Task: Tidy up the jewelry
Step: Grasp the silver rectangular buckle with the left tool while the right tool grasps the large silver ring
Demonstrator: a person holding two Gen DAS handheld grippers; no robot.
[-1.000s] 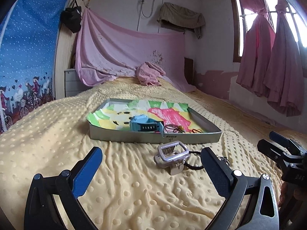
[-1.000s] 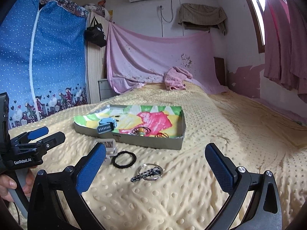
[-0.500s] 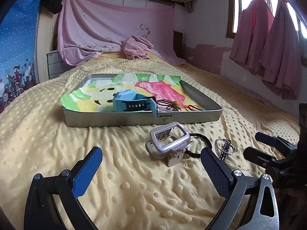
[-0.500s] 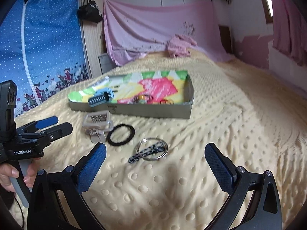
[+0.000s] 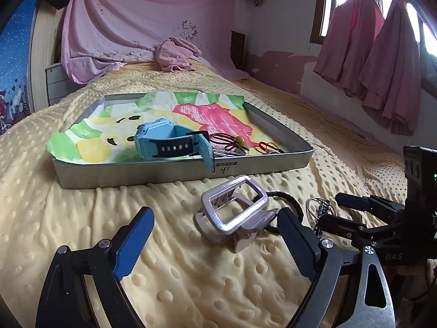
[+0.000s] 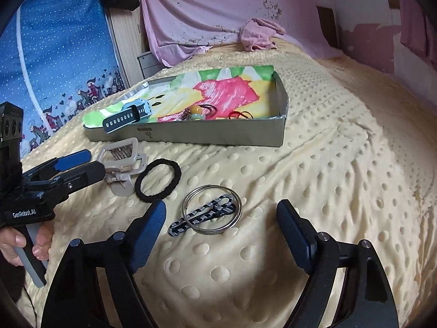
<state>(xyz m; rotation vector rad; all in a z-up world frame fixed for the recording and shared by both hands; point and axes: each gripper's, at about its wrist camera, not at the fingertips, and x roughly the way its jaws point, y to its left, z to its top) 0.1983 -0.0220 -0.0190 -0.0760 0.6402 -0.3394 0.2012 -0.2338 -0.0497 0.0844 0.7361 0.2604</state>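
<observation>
A silver hair claw clip [image 5: 235, 211] lies on the yellow blanket just ahead of my open, empty left gripper [image 5: 215, 232]; it also shows in the right wrist view [image 6: 123, 161]. Beside it lie a black hair tie [image 6: 158, 179] and a metal key ring with a patterned black tag [image 6: 211, 213]. My right gripper [image 6: 221, 224] is open and empty, just short of the key ring. A shallow grey tray [image 5: 174, 170] with a colourful paper lining holds a blue watch [image 5: 169, 142] and small red and yellow trinkets [image 5: 237, 143].
The yellow dotted blanket [image 6: 341, 177] covers the whole bed. A pink cloth [image 5: 176, 57] lies bunched at the far end. Pink curtains [image 5: 382, 54] hang at the right, a blue patterned hanging [image 6: 54, 54] at the left.
Both grippers have moved forward and lower toward the loose items. The claw clip and the key ring now lie close in front of the fingers. Both grippers stay open.
</observation>
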